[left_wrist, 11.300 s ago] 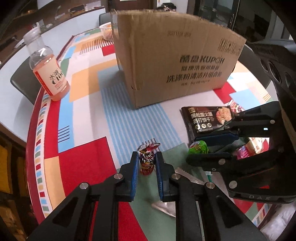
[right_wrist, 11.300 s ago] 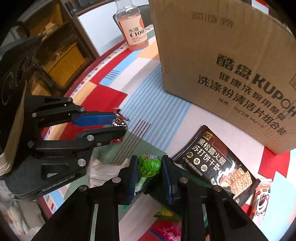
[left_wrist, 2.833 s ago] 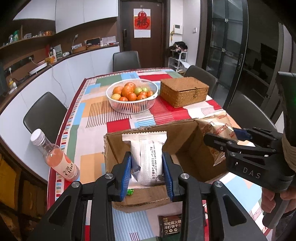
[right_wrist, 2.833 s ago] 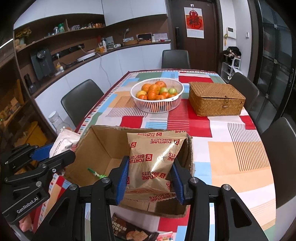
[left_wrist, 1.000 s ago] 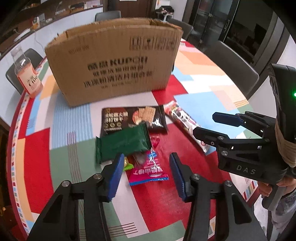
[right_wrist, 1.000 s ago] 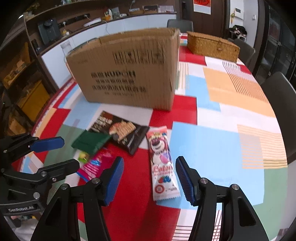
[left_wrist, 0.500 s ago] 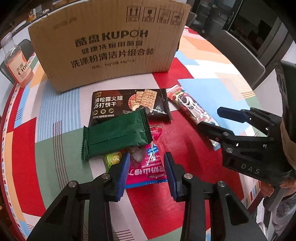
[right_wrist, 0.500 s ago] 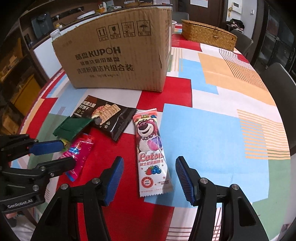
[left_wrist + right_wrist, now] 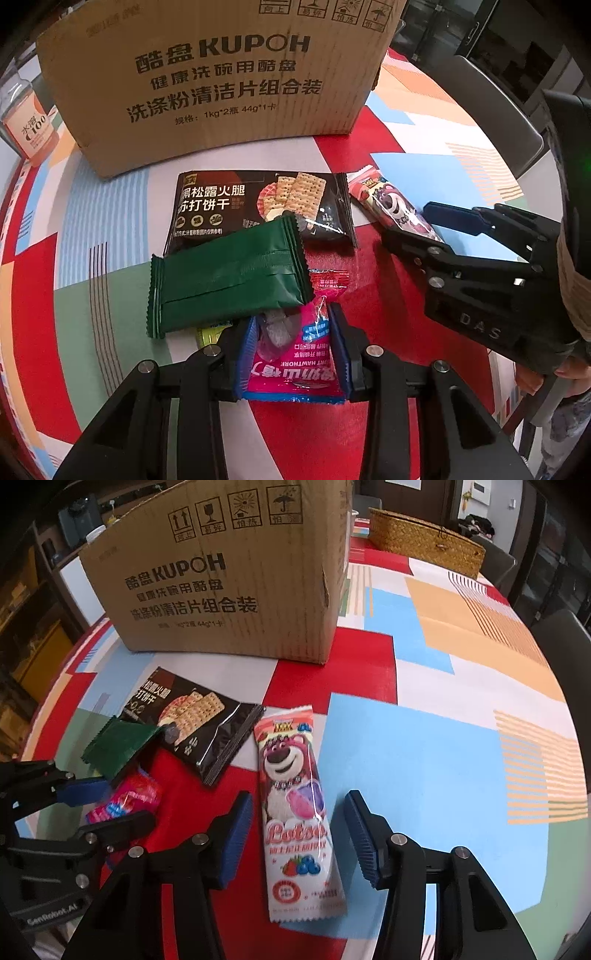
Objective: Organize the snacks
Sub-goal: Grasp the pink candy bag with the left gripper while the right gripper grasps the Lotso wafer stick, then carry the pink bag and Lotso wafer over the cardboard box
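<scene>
My left gripper has its blue pads on both sides of a pink hawthorn snack packet that lies on the table; the pads touch its edges. A green wrapper overlaps a black cracker pack just beyond. My right gripper is open, straddling a long pink Lotso bear packet without touching it. The cardboard KUPOH box stands behind the snacks. The pink packet also shows in the right wrist view.
A bottle of orange drink stands left of the box. A wicker basket sits far behind the box. A yellow-green sweet peeks from under the green wrapper. Dark chairs ring the patterned tablecloth.
Both grippers came down closer to the table. My left gripper narrowed around the pink packet. My right gripper moved over the Lotso packet and stayed open.
</scene>
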The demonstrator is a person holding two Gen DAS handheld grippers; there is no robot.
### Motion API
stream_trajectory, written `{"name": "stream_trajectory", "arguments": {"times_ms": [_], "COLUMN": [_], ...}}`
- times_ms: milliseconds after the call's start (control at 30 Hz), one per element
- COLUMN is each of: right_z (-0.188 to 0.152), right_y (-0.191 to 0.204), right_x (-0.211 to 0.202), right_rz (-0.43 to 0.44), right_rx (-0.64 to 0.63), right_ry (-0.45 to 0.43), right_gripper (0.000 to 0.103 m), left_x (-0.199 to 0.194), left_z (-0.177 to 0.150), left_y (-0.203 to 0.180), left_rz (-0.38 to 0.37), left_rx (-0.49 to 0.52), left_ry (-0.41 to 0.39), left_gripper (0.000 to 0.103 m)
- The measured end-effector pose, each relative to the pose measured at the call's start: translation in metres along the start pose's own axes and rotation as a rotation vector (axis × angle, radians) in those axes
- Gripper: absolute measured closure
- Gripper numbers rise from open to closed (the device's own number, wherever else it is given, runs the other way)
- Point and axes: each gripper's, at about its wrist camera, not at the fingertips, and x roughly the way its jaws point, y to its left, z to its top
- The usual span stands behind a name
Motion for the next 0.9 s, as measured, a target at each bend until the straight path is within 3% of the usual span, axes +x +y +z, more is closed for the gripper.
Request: {"name": "stream_trajectory", "arguments": {"times_ms": [333,900], "right_z": [0.003,-0.012], "right_y": [0.002,0.003], "right_x": [-0.001,-0.054], "right_rz": [-0.024,0.039], "right_rx": [0.002,0.094], "right_ry": [-0.007,-0.081], "right_gripper": [0.073,0.073], "left_x": [-0.002,-0.047], "left_z": [0.001,-0.005], "left_y": [0.004,-0.010], "left_rz": [-0.023,-0.097], "left_rx": [-0.012,0.031], "left_ry": [-0.014,-0.122], "left_gripper": [0.068,0.069]}}
